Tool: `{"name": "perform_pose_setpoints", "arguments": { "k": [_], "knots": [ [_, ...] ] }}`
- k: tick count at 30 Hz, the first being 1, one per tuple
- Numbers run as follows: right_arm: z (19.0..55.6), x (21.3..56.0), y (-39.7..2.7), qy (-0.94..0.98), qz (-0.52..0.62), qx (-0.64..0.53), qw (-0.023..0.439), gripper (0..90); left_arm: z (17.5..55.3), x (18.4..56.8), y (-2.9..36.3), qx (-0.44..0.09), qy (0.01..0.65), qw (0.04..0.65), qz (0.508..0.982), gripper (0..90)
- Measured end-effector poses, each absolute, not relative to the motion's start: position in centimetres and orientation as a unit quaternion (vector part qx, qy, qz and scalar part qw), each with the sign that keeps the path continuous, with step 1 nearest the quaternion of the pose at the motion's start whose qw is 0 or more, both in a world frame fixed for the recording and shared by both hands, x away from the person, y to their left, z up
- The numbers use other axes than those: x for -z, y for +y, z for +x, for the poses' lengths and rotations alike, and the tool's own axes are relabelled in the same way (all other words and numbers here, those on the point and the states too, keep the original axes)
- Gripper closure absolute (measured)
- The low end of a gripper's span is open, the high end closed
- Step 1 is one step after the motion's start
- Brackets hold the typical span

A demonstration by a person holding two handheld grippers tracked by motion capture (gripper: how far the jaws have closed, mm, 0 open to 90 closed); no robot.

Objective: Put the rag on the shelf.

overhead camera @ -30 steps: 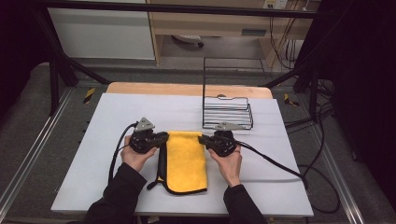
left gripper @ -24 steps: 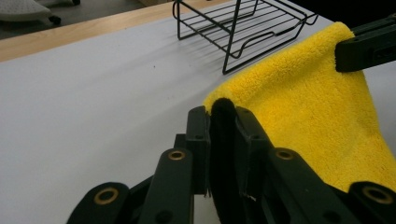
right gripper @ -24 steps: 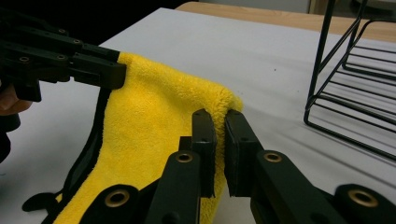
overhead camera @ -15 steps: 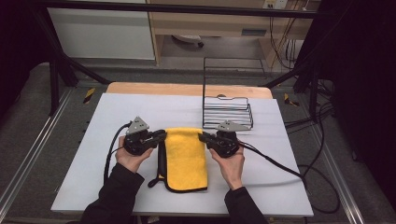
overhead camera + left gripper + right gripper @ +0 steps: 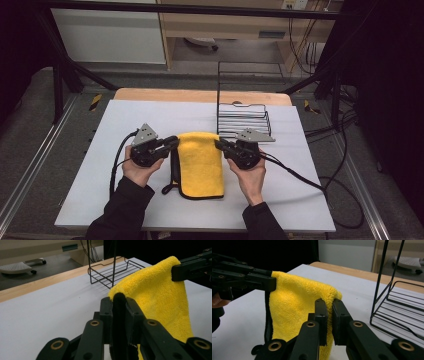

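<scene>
You've got the yellow towel (image 5: 201, 162) pinched at its two far corners: L gripper (image 5: 170, 143) clamps its jaws on the towel's black-trimmed corner, R gripper (image 5: 220, 144) clamps on the opposite yellow corner, so the top edge runs between your two sets of jaws and the rest hangs twd you, lower end resting on the white table (image 5: 125, 120). Room to move: beyond the R gripper, just past its jaws and a bit outboard, stands the black wire rack (image 5: 243, 116), its tall back frame rising on the far side; that's your tightest side. Outboard of the L gripper the table is bare to its edge, and beyond both grippers there's a stretch of white top before the wooden strip (image 5: 200, 95) at the far edge. Behind your wrists the towel's near hem sits short of the table's near edge. High view gives the layout: both hands level w/ each other, cables trailing off outward, rack near the R gripper. L gripper view (image 5: 119, 315) adds the grip detail: black trim wedged upright betw the pads, yellow pile spreading off to the R gripper's jaws (image 5: 191, 267). R gripper view (image 5: 329, 315) shows its pads nearly together on thin yellow fabric, the towel hanging below the L gripper (image 5: 262, 281), and the rack's wires close beside.
</scene>
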State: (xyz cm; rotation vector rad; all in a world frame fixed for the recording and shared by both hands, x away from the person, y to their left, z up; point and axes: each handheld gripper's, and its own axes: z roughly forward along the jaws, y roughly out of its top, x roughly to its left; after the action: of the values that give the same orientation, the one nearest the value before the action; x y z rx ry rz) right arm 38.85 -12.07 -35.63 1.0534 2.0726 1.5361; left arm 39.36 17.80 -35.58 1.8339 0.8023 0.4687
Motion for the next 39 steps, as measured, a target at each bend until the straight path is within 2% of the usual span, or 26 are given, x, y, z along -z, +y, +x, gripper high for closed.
{"name": "perform_pose_setpoints", "arguments": {
  "k": [39],
  "knots": [
    [37.2, 29.6, -13.6, 0.701, 0.338, -0.578, 0.246, 84.4, 38.4, 30.8, 16.5, -0.246, 0.299, 0.589, 0.71, 78.0]
  ]
}}
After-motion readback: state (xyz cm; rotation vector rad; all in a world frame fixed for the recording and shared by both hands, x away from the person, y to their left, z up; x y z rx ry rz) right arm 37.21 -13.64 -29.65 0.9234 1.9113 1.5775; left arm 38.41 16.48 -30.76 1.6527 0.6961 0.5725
